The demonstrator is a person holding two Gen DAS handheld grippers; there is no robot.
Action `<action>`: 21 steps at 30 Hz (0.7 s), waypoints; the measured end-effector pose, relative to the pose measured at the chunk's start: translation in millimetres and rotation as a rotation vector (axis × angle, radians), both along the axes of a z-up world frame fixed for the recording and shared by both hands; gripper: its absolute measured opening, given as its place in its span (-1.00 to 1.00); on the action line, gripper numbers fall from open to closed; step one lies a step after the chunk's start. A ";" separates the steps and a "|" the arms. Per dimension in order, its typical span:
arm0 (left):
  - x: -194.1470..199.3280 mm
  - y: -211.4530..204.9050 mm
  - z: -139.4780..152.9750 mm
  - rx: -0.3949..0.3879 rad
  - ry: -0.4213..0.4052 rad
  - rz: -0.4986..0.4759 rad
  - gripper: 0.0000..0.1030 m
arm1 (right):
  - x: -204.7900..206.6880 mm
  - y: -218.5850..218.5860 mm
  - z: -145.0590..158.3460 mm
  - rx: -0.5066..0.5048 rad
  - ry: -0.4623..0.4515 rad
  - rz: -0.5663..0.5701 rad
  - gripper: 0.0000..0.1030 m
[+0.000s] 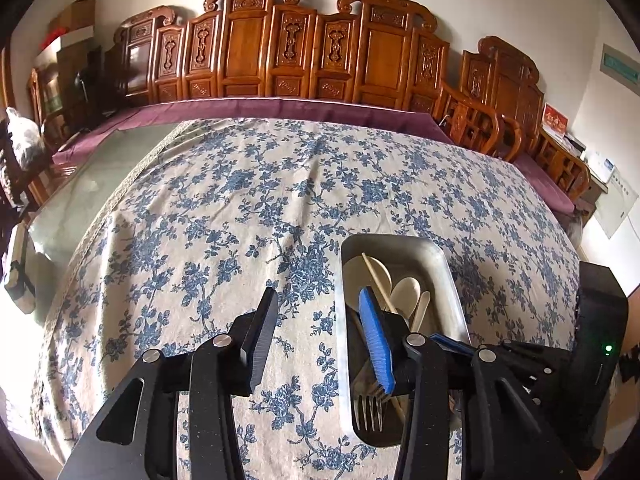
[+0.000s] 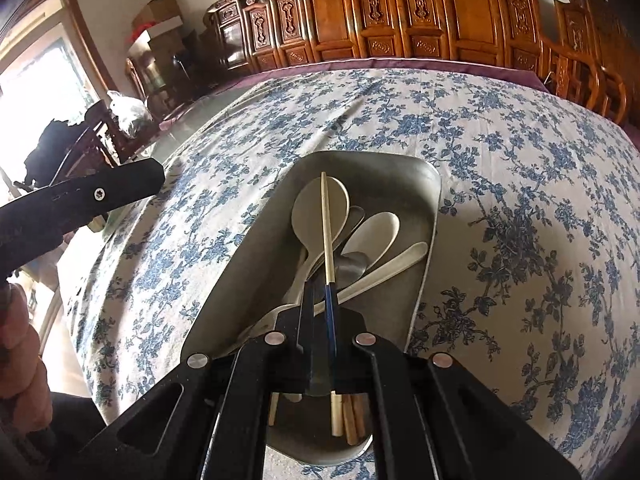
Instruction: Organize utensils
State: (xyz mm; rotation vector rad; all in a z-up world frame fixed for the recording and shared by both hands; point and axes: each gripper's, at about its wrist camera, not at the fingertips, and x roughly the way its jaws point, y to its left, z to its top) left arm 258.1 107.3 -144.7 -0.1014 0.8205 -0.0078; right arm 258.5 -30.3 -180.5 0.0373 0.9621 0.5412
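A metal tray [image 2: 404, 172] on the floral tablecloth holds cream spoons [image 2: 320, 204], a metal spoon [image 2: 352, 268], a fork [image 1: 368, 408] and chopsticks. My right gripper [image 2: 320, 292] is over the tray's near half, shut on a pale chopstick [image 2: 326, 232] that points away over the spoons. My left gripper [image 1: 320, 312] is open and empty; its left finger is over the cloth, its blue-padded right finger [image 1: 374, 336] over the tray [image 1: 440, 252]. The right gripper's body [image 1: 592, 340] shows at the right edge of the left wrist view.
The blue floral tablecloth [image 1: 280, 184] covers the table. Carved wooden chairs [image 1: 288, 44] line the far edge. Bare glass tabletop [image 1: 84, 184] lies at the left. The left gripper's body [image 2: 80, 200] crosses the left of the right wrist view.
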 end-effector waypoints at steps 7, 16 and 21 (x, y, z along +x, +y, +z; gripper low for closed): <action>-0.4 -2.1 -0.8 0.003 0.001 -0.004 -0.13 | -13.8 -27.8 16.9 -0.024 -0.073 -0.008 -0.86; -12.9 -26.3 0.3 0.040 -0.015 -0.047 0.41 | -41.7 -86.6 52.9 -0.006 -0.159 -0.101 -0.22; -32.1 -54.6 10.4 0.066 -0.051 -0.107 0.74 | -65.2 -116.6 71.3 -0.008 -0.188 -0.170 0.36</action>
